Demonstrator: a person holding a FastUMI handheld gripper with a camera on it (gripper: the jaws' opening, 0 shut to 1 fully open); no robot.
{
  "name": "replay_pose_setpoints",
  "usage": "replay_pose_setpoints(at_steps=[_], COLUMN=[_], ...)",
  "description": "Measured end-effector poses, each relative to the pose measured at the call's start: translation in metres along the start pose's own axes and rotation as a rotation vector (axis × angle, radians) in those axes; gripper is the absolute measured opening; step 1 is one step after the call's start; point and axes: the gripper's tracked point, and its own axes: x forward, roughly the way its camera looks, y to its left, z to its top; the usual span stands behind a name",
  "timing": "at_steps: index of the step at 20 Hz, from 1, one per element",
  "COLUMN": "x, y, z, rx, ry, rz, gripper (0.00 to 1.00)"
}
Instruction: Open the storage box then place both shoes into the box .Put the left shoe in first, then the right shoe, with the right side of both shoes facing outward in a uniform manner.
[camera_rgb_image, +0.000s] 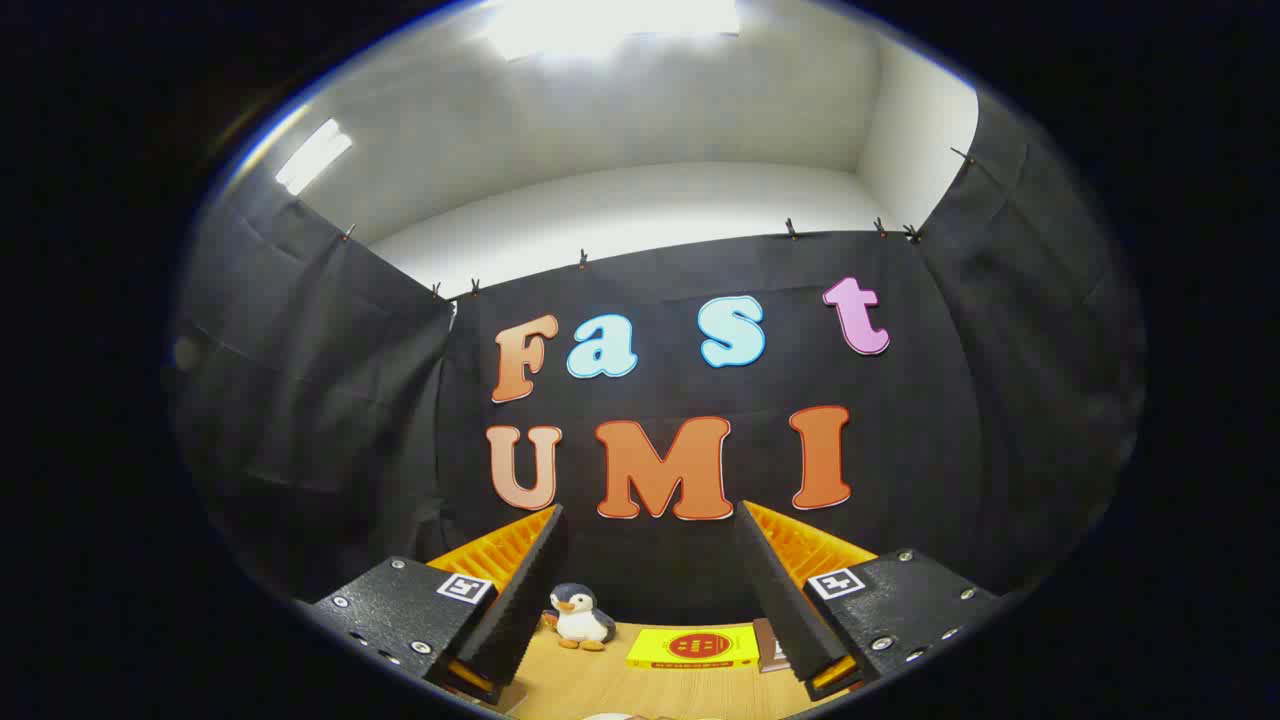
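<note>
Your gripper (650, 600) is nearest, its fingers (520, 600) set wide apart and holding nothing, raised above the wooden bench (600, 685). Beyond them, at the bench's far edge against the black cloth wall (660, 570), stand a penguin plush toy (582, 616) and a flat yellow box (693, 648). You have neither shoes nor storage box identifiable here.

A wooden desk (585, 680) with a light grain carries the things. A small plush penguin (581, 617) sits upright at its far edge against the black cloth wall. Near the penguin, to its right, a flat yellow box (693, 648) with a red round mark lies on the wood. Just beside that box's right end lies a brownish item (768, 645), partly hidden and too small to tell.
</note>
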Motion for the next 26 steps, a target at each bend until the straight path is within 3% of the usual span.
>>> replay_pose_setpoints(at_steps=[7,26], x=[0.007,0.023], y=[0.010,0.016], z=[0.013,0.004], rx=[-0.056,-0.038], ry=[-0.039,-0.042], rz=[0.013,0.069], gripper=[0.99,0.99])
